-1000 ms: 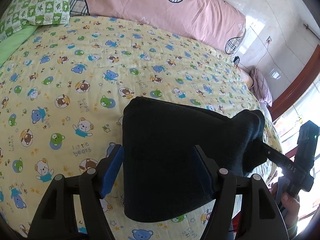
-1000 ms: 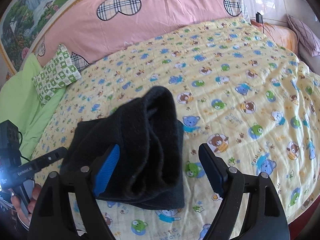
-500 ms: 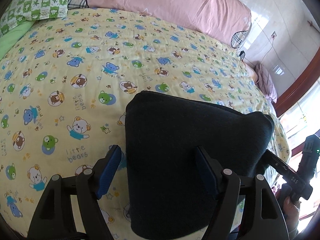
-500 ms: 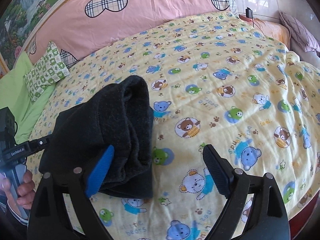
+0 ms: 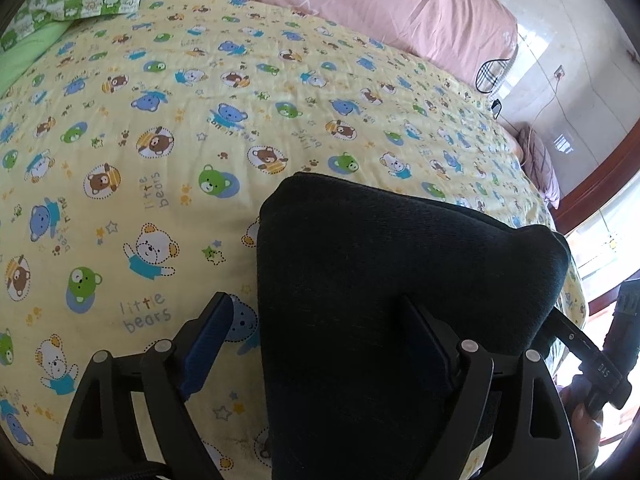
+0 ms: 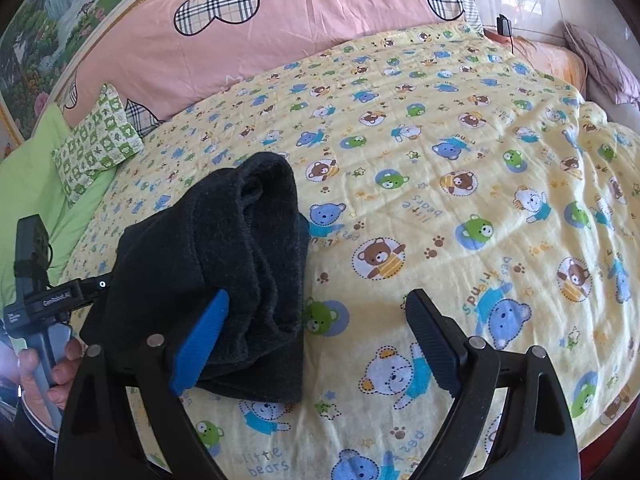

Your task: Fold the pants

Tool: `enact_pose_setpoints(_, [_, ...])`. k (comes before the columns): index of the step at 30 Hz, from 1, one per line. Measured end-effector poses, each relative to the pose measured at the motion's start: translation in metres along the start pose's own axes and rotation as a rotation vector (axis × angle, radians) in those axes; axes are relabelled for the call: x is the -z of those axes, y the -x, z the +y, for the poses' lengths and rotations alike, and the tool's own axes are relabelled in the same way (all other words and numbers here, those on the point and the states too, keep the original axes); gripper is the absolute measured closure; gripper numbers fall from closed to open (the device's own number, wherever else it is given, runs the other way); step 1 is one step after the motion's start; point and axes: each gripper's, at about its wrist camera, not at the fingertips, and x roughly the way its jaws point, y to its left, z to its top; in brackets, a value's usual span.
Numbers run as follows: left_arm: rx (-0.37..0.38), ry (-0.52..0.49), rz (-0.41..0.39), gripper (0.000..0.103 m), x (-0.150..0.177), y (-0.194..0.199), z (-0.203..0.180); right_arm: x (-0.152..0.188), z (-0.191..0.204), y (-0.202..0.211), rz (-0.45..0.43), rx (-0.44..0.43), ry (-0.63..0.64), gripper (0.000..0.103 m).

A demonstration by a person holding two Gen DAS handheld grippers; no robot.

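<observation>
- Now lying as a thick dark bundle on the bear-print bedspread (image 6: 460, 160): pants (image 6: 224, 248), folded over several times, near the bed's edge closest to the person.
- Hovering spread wide, gripping nothing: right gripper (image 6: 316, 336), blue left pad at the bundle's side, other finger over bare bedspread, probably freed to let the fold settle.
- Straddling the near end of the pants (image 5: 380, 300): left gripper (image 5: 316, 344), fingers parted, one on fabric, one beside it, not pinching, seemingly steadying the stack.
- Looking close to finished, only squaring left.
</observation>
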Motion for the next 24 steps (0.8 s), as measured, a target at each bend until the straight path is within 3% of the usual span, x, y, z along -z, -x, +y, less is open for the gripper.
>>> enact_pose_setpoints(2, [0.006,0.012,0.006,0.016,0.001,-0.002,0.003,-0.001,0.000,-0.001,0.002,-0.030,-0.012,0.015])
enact_pose_setpoints(10, [0.030,0.051,0.021,0.017,0.001,-0.007,0.009,0.001,-0.012,-0.019,0.056,-0.288,-0.173,0.037])
enact_pose_setpoints(12, [0.037,0.048,0.024,0.020,0.001,-0.008,0.009,0.002,-0.013,-0.022,0.063,-0.311,-0.192,0.038])
enact_pose_setpoints(14, [0.069,0.045,0.032,0.036,0.000,-0.008,0.007,0.003,-0.016,-0.026,0.072,-0.349,-0.223,0.038])
enact_pose_setpoints(19, [0.055,0.012,0.021,0.045,0.000,-0.007,-0.004,0.005,-0.013,-0.029,0.081,-0.384,-0.242,0.045])
enact_pose_setpoints(24, [0.036,-0.020,-0.001,0.057,0.000,0.001,-0.012,0.005,-0.003,-0.024,0.059,-0.345,-0.200,0.050])
